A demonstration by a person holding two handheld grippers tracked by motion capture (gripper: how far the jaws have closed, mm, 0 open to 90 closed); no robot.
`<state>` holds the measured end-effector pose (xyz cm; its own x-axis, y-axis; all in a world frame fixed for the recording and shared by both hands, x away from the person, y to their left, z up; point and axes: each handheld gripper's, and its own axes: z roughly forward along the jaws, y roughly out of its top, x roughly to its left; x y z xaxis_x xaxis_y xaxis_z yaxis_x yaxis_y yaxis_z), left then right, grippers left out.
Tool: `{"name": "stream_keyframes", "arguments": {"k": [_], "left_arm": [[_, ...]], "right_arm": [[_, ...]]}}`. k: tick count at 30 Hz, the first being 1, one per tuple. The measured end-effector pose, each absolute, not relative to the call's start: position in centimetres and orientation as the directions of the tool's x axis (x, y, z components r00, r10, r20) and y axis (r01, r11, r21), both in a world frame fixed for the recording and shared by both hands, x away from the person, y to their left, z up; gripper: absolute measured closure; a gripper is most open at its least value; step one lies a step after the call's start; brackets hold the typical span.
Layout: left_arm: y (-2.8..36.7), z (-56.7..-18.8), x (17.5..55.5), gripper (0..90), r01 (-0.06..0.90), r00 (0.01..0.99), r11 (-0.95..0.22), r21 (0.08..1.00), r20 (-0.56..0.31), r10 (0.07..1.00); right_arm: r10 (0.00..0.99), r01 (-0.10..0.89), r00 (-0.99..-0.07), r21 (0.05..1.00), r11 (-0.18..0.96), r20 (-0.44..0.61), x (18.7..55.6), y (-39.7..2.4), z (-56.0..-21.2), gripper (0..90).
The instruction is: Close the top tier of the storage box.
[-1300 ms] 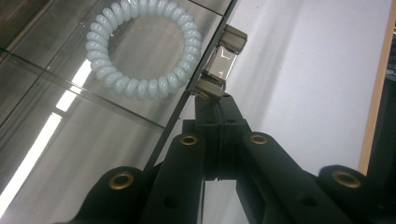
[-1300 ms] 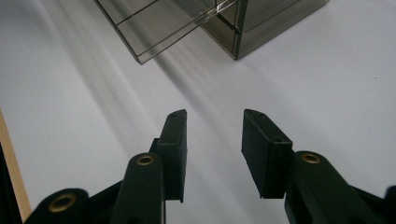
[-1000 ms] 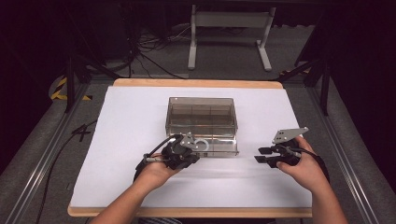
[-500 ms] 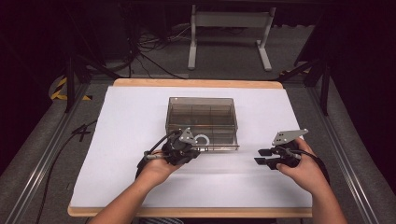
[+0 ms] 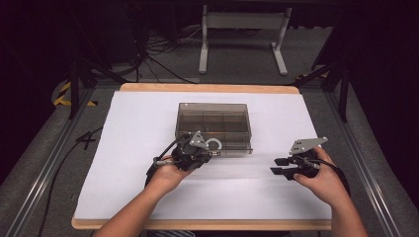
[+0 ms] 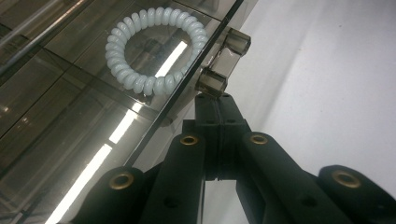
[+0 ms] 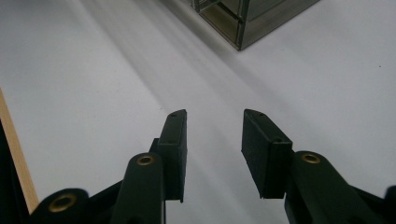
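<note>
Left gripper [image 5: 210, 154] closed at the front latch of the smoky box [image 5: 213, 126]; right gripper [image 5: 278, 166] parted over bare white table [image 5: 148, 123].

In the left gripper view the 2 jaws meet flush, their tips just under a small clear latch tab [image 6: 223, 60] on the box's edge; whether the tips pinch the tab or merely touch it is hard to tell. A white coiled hair tie [image 6: 156, 50] lies on the tinted lid beside that tab, and the dividers beneath blur behind reflections. From above, the hand hides the jaw tips. The right gripper's pads [image 7: 173, 140] stand apart with nothing between them, the box's corner [image 7: 243, 23] cut off at the top.
</note>
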<state>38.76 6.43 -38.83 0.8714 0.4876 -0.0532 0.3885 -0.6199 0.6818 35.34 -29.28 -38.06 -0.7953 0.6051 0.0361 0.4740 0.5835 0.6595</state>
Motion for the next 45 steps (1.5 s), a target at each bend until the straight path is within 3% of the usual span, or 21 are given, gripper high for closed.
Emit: {"name": "stream_keyframes", "arguments": {"k": [45], "left_arm": [[7.5, -39.3, 41.9, 90.0, 0.440, 0.818, -0.509, 0.739, -0.096, 0.568]], "right_arm": [[0.616, 0.497, -0.787, 0.636, 0.591, 0.042, 34.5, -29.6, -38.9, 61.4]]}}
